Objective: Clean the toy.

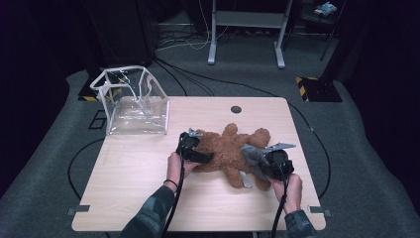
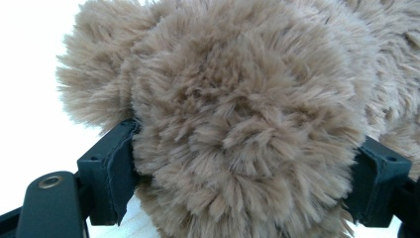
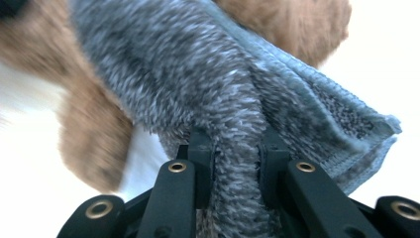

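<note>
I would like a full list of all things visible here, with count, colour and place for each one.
Teddy bear: one, brown, lying mid-table.
Cloth: one, grey, draped on the bear's right side.
Clear bag: one, transparent with white trim, standing open at the table's far-left corner.
Table: one, light wood, centre of the high view.
Cables: several, black, on the grey floor.
Left claw: one, black, closed around a bear part.
Right claw: one, black, pinching the cloth.
Hands: two, holding the claws.

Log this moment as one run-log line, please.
left gripper: shut on teddy bear | right gripper: shut on grey cloth | cloth lies against bear | clear bag: upright, table's far-left corner
</note>
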